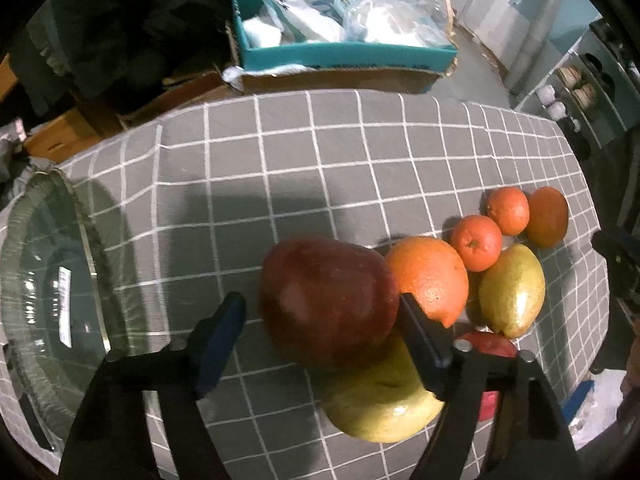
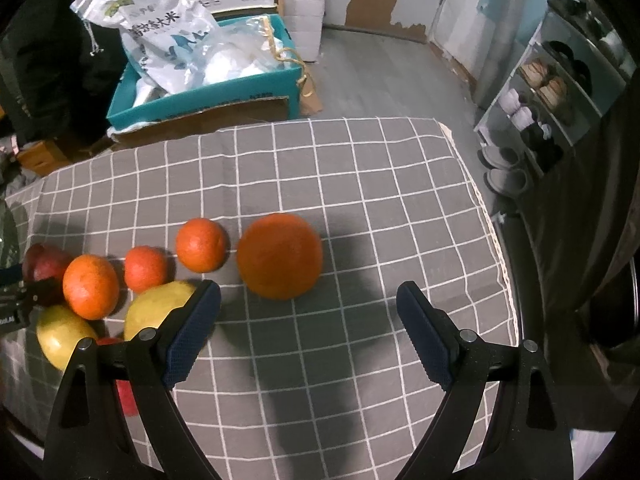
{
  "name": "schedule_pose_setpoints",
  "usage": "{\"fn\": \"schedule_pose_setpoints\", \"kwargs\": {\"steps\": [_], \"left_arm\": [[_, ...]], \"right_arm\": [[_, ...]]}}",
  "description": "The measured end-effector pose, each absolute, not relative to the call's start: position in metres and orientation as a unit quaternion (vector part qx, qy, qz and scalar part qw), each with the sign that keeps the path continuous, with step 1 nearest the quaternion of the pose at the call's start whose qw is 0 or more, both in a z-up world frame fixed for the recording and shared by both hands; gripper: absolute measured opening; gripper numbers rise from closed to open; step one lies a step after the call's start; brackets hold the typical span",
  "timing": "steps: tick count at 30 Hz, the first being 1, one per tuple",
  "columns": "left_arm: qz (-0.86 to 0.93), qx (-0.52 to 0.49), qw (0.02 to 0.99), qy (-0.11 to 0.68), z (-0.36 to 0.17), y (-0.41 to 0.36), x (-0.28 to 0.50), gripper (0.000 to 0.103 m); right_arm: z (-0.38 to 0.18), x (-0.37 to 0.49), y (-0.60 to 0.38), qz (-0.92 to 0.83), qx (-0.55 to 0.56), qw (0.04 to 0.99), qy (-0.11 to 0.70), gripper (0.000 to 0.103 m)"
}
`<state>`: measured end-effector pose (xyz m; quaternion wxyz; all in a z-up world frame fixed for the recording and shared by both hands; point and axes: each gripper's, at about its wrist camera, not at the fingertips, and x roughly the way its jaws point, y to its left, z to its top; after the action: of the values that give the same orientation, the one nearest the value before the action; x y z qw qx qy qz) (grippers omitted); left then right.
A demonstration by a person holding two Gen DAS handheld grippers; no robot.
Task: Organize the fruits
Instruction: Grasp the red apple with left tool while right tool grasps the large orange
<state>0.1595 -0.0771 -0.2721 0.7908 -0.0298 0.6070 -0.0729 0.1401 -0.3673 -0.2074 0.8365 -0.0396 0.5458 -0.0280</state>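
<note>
My left gripper (image 1: 320,316) is open around a dark red apple (image 1: 328,300); its right finger touches the apple and its left finger stands apart. Beside the apple lie a big orange (image 1: 430,276), a yellow-green apple (image 1: 380,404), a yellow mango (image 1: 512,290), a red fruit (image 1: 490,346) and three small oranges (image 1: 476,242). A clear glass bowl (image 1: 44,304) sits at the left. My right gripper (image 2: 308,308) is open and empty just short of a large orange (image 2: 280,256). The other fruits (image 2: 90,286) lie to its left.
The table has a grey checked cloth (image 2: 360,184). Behind it a teal box (image 2: 200,92) holds plastic bags. A shoe rack (image 2: 552,92) stands at the right. The cloth's right edge (image 2: 496,240) drops to the floor.
</note>
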Motion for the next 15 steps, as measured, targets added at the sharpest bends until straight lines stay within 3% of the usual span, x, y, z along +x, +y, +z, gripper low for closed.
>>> {"fn": "schedule_pose_setpoints", "kwargs": {"steps": [15], "left_arm": [[-0.062, -0.013, 0.803, 0.593, -0.269, -0.074, 0.165, 0.071]], "right_arm": [[-0.252, 0.169, -0.368, 0.01, -0.029, 0.809, 0.588, 0.088]]}}
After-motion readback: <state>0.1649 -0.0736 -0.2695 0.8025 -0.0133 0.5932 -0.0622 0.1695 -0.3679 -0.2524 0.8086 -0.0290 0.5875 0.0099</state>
